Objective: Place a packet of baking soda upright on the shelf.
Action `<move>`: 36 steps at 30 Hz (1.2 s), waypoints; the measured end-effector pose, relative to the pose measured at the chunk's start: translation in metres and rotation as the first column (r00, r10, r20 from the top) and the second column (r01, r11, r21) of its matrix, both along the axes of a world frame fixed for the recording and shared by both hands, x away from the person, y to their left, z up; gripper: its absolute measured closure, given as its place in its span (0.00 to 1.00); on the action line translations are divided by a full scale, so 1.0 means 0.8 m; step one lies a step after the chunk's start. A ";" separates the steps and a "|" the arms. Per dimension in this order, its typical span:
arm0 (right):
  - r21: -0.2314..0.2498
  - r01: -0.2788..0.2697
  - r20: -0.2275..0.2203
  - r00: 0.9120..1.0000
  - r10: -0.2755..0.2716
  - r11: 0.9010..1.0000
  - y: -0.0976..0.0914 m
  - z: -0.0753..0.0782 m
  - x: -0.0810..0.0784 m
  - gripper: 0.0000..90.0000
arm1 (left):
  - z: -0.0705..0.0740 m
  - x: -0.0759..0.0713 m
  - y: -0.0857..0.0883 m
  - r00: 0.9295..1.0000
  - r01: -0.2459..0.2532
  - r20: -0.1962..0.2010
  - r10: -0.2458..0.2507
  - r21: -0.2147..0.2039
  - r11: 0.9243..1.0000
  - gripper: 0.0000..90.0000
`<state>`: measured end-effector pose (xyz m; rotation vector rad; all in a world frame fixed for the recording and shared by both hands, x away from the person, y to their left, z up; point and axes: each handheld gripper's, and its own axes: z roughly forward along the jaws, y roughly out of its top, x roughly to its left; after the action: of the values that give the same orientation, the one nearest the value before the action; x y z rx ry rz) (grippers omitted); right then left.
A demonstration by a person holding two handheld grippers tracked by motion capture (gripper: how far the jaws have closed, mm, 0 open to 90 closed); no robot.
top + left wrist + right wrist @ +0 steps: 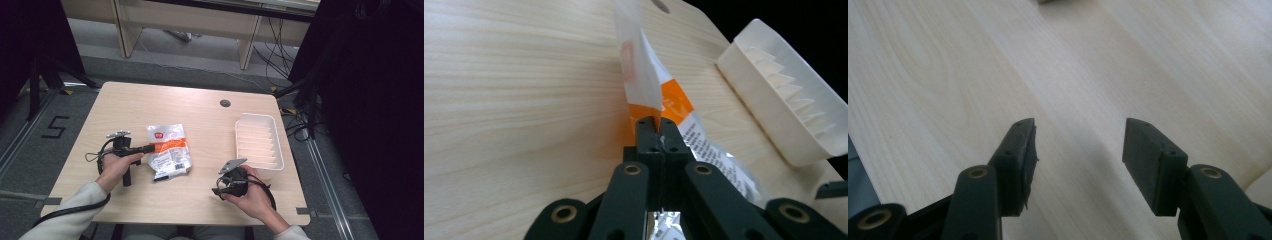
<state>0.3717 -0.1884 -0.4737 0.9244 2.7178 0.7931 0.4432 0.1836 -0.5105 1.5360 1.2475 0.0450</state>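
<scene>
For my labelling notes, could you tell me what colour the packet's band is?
Orange, across the white packet; clearest in the left gripper view.

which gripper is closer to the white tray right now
Right. The right gripper sits open just beside the white tray's near corner; the left gripper is across the table, shut on the snack packet.

We see a counter of pale wood-grain laminate, smooth and matt. The snack packet is thin glossy plastic film, crinkled, with a silvery foil lining. The ribbed tray looks like matt white plastic. The right gripper's fingers are matt black plastic with brass-coloured rivets.
</scene>
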 end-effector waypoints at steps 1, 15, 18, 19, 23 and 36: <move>0.024 -0.001 0.012 1.000 0.001 1.000 -0.001 0.000 0.000 0.53 | 0.003 -0.002 -0.002 1.000 0.006 0.013 -0.006 0.007 1.000 1.00; 0.039 0.033 0.036 0.999 -0.035 0.999 -0.003 0.007 0.002 0.54 | 0.049 -0.043 -0.020 0.978 0.122 0.175 -0.117 -0.021 0.992 1.00; 0.034 0.029 0.053 0.998 -0.031 0.999 -0.002 0.010 0.002 0.53 | 0.057 -0.057 -0.025 0.968 0.151 0.205 -0.142 -0.028 0.988 1.00; 0.034 0.029 0.053 0.998 -0.031 0.999 -0.002 0.010 0.002 0.53 | 0.057 -0.057 -0.025 0.968 0.151 0.205 -0.142 -0.028 0.988 1.00; 0.017 0.004 0.092 0.996 -0.006 1.000 0.007 0.019 0.003 0.51 | 0.065 -0.074 -0.030 0.955 0.189 0.238 -0.177 -0.026 0.982 1.00; -0.090 -0.075 0.227 0.969 0.093 0.993 0.013 0.084 0.017 0.44 | 0.074 -0.103 -0.040 0.915 0.313 0.269 -0.301 -0.003 0.950 1.00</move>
<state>0.3852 -0.1783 -0.4067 0.6586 2.5780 0.7483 0.3604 0.1518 -0.4513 1.6111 0.7809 0.0163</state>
